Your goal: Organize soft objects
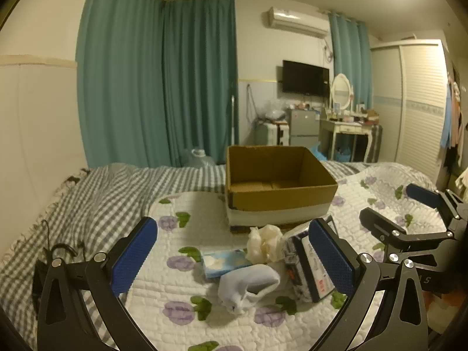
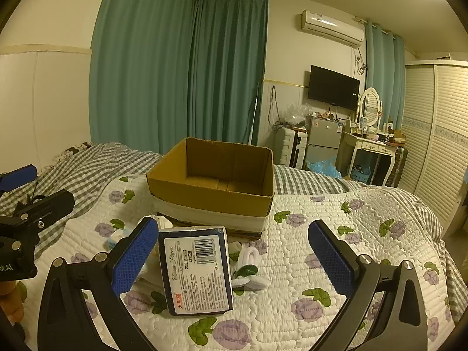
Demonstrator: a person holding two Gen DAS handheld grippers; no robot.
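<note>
Cardboard, brown and open-topped, the box (image 2: pixel 213 181) sits on the quilted floral bedspread (image 2: pixel 321 251) with nothing visible inside it, so the sorting looks barely begun. Just in front of it lies the small heap of soft things: a cream ruffled cloth bundle (image 1: pixel 264 242), a blue tissue pack (image 1: pixel 222 262), a pale blue sock (image 1: pixel 248 286), a plastic-wrapped pack of paper tissues (image 2: pixel 197 272) with a barcode label, and a white sock (image 2: pixel 248 266) beside it.

Both tools are held wide open and empty. The left gripper (image 1: pixel 234 259) frames the pale blue sock and the tissue pack between its blue pads; the right gripper (image 2: pixel 234 259) has the wrapped pack just inside its left finger.

To my eye, the step in hand is choosing a first item. The right side would do well to centre on the wrapped pack and close across its narrow width, since the plastic looks slippery and a corner pinch could let it twist. The left should bunch the sock at its thick middle rather than a loose edge. With the two tools near each other, taking turns toward the box seems wise.
</note>
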